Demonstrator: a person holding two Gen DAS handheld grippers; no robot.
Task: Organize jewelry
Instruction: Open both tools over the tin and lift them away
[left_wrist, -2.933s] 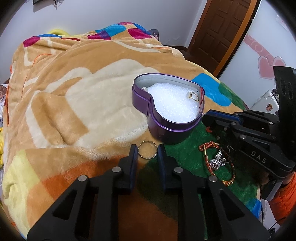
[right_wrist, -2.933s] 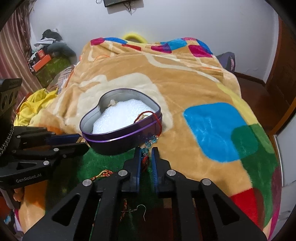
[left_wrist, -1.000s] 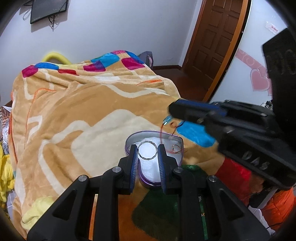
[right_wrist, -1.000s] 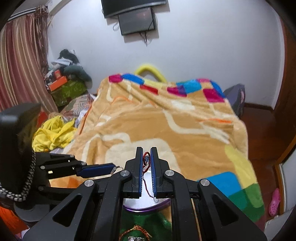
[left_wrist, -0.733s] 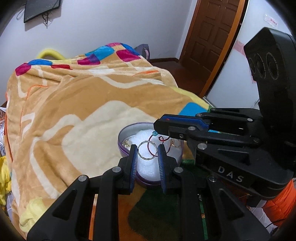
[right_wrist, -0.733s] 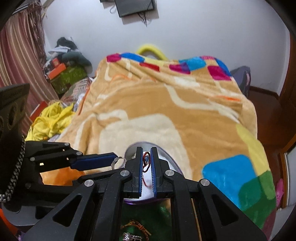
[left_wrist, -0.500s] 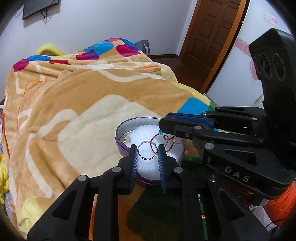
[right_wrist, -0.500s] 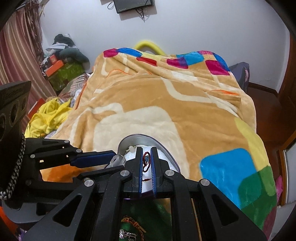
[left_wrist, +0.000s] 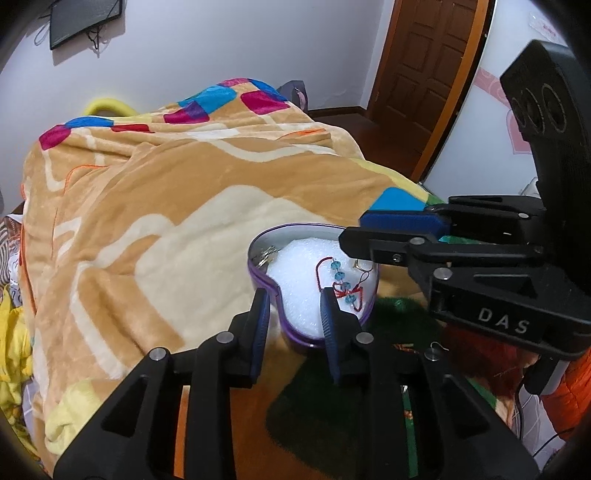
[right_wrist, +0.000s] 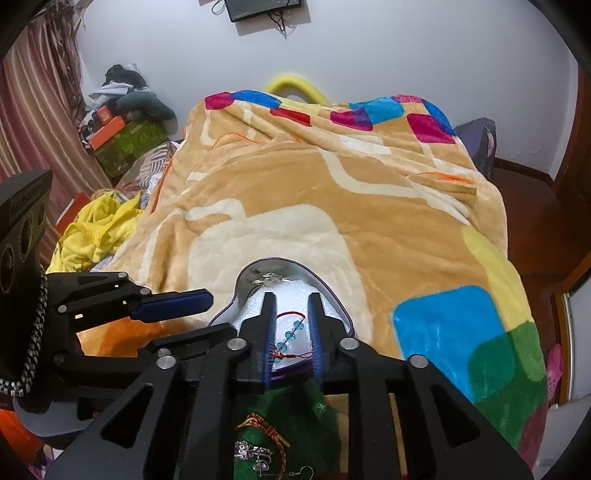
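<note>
Both grippers hang over a purple heart-shaped tin (left_wrist: 266, 291) on a tan patterned blanket (left_wrist: 147, 221). Left gripper (left_wrist: 293, 301): jaws parting, nothing between the blue pads — only the tin's near rim and its white foam lining (left_wrist: 299, 273) show in the gap. The ring cannot be picked out with certainty; a silvery tangle (left_wrist: 266, 255) lies against the tin's far-left wall, too small to read. Right gripper (right_wrist: 290, 306): jaws also spreading, pads clear of the red cord bracelet with blue beads (right_wrist: 291, 336), which lies loose on the foam directly under and between its fingers, not pinched. From the left wrist view the same bracelet (left_wrist: 341, 280) sits just ahead and right of the left fingertips, and the right gripper (left_wrist: 354, 230) reaches in from the right above the tin's far edge. Nearer than the tin, below the right gripper's fingers, a second red-and-gold cord piece with a silver charm (right_wrist: 258, 439) and an earring hook (right_wrist: 301, 472) rest on a green blanket patch (right_wrist: 317, 410) (both outside the tin).
</note>
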